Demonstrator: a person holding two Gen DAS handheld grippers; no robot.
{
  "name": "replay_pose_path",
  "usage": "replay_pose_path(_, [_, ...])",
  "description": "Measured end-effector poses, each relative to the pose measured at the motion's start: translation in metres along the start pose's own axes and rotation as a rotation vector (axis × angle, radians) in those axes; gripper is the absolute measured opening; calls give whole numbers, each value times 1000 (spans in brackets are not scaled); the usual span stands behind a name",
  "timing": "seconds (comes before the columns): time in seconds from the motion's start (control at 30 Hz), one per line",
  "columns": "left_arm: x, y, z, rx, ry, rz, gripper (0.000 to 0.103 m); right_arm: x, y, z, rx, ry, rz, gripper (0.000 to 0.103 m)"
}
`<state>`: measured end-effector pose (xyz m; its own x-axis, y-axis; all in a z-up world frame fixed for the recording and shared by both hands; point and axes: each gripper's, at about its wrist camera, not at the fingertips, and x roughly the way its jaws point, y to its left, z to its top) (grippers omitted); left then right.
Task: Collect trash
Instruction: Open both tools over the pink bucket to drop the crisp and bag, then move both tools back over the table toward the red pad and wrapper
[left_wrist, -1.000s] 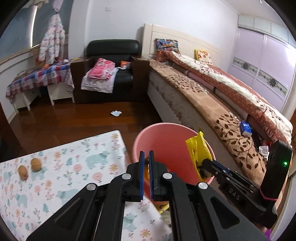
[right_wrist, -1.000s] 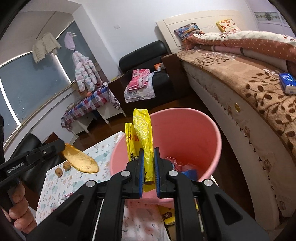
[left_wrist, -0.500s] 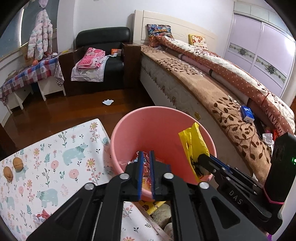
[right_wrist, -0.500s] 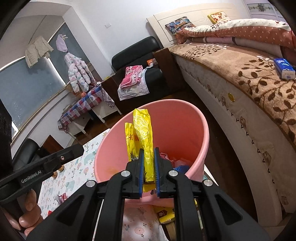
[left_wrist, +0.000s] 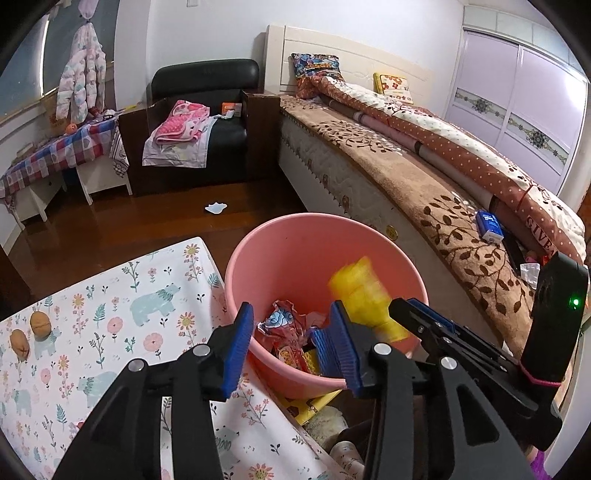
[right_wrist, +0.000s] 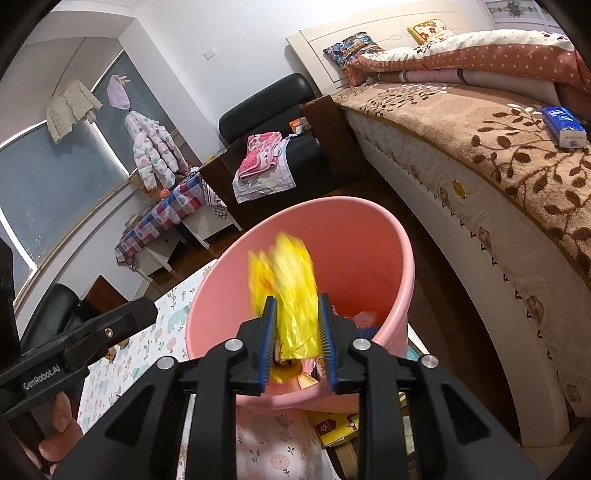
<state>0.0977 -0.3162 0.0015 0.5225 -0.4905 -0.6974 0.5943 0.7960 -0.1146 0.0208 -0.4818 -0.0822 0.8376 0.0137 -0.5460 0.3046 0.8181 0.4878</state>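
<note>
Hovering over the pink bin (left_wrist: 325, 254), I have both pairs of jaws opening above its mouth. My left gripper (left_wrist: 291, 345) stands about half wide with nothing between its blue pads; below the gap lie red and white wrappers (left_wrist: 286, 332) at the bottom of the bin. My right gripper (right_wrist: 295, 332) is parted only narrowly, and the yellow wrapper (right_wrist: 291, 291) sits blurred between the pads, over the inside of the bin (right_wrist: 373, 236); whether the pads press on it I cannot tell. From my left camera the same yellow wrapper (left_wrist: 364, 295) shows just ahead of the right gripper (left_wrist: 410, 314), inside the bin's far rim.

Room to move is tight. The bin's near rim lies just under my fingertips. On my left the edge of the table (left_wrist: 92, 332), under its floral cloth, touches or nearly touches the bin's side, and two walnuts (left_wrist: 31, 332) rest on it well apart from the bin. On my right the bed (left_wrist: 424, 192) runs alongside, near the bin, with a blue tissue pack (left_wrist: 489, 225) on its brown cover. Ahead, the dark wooden floor (left_wrist: 110, 229) is open as far as the black armchair (left_wrist: 207, 110), apart from a small white scrap (left_wrist: 216, 207). Beneath the bin's near side a yellow packet (right_wrist: 336, 426) lies wedged low down.
</note>
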Motion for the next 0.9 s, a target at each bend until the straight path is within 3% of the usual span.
replay_pose_path(0.4, [-33, 11, -4, -22, -43, 10, 46, -22, 21, -4, -47, -26, 32, 25])
replay_pose_path(0.9, [-125, 71, -25, -78, -151, 92, 53, -53, 84, -32, -161, -3, 108, 25])
